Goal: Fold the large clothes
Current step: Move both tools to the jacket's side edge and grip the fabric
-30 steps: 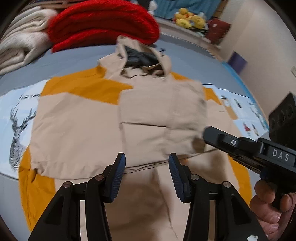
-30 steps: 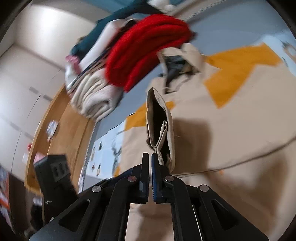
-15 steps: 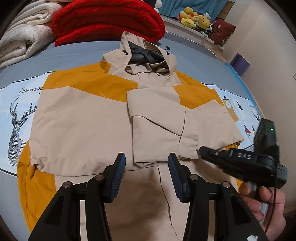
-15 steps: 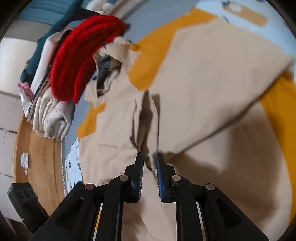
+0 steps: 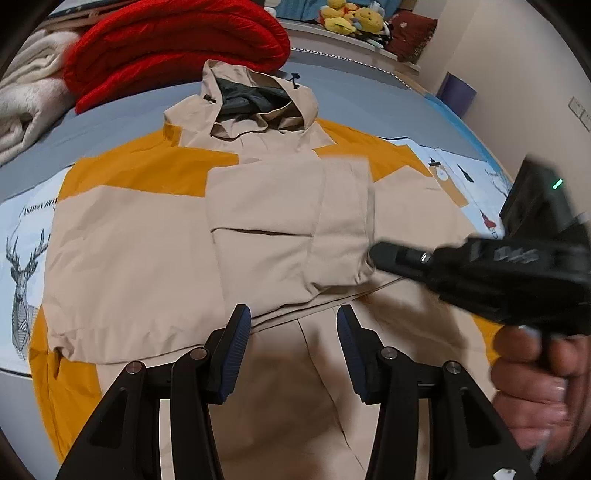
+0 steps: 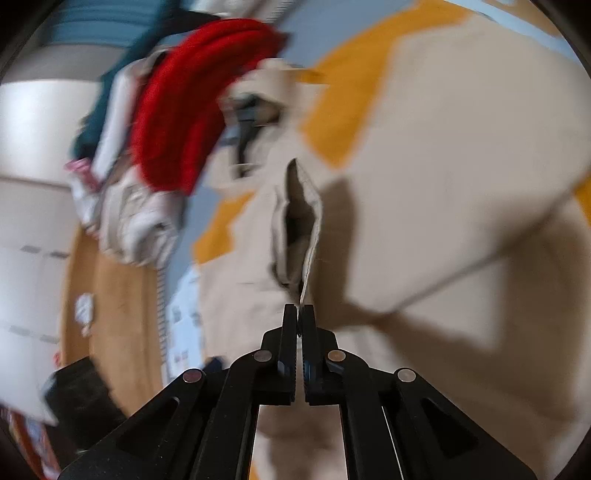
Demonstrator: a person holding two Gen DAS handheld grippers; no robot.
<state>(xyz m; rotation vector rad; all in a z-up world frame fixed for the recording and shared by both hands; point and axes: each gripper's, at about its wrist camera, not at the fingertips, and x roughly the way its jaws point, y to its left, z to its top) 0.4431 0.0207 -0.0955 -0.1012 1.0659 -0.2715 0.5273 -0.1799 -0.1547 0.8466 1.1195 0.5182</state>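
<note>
**Hooded jacket, beige and orange, laid flat on bed; right sleeve cuff in tool**

Item: one large hooded jacket [image 5: 140, 251], beige body with orange shoulder panels, spread front-down or front-up (cannot tell which) across a grey bed cover [image 5: 122, 110]. Hood [image 5: 255, 103] lay at the far end, dark lining showing. One sleeve [image 5: 295, 229] was folded inward over the middle of the body, its cuff [image 6: 299, 229] raised off the cloth.

Left gripper [image 5: 291, 325]: fingers spread wide, nothing between them, hovering above the lower hem of the jacket near the centre.

Right gripper [image 6: 299, 314]: fingers pressed together on the edge of the sleeve cuff, which stood up from the tips with its opening gaping. In the left wrist view the same tool [image 5: 461, 266] came in from the right, its tip at the cuff's end; a hand [image 5: 535, 387] gripped its handle. Both views showed motion blur here.

Surroundings: folded red blanket [image 5: 177, 48] beyond the hood; cream blanket [image 5: 26, 103] beside it at far left; printed sheet with a deer drawing [image 5: 22, 280] under the jacket's left edge; yellow soft toys [image 5: 351, 18] on a ledge at the back
</note>
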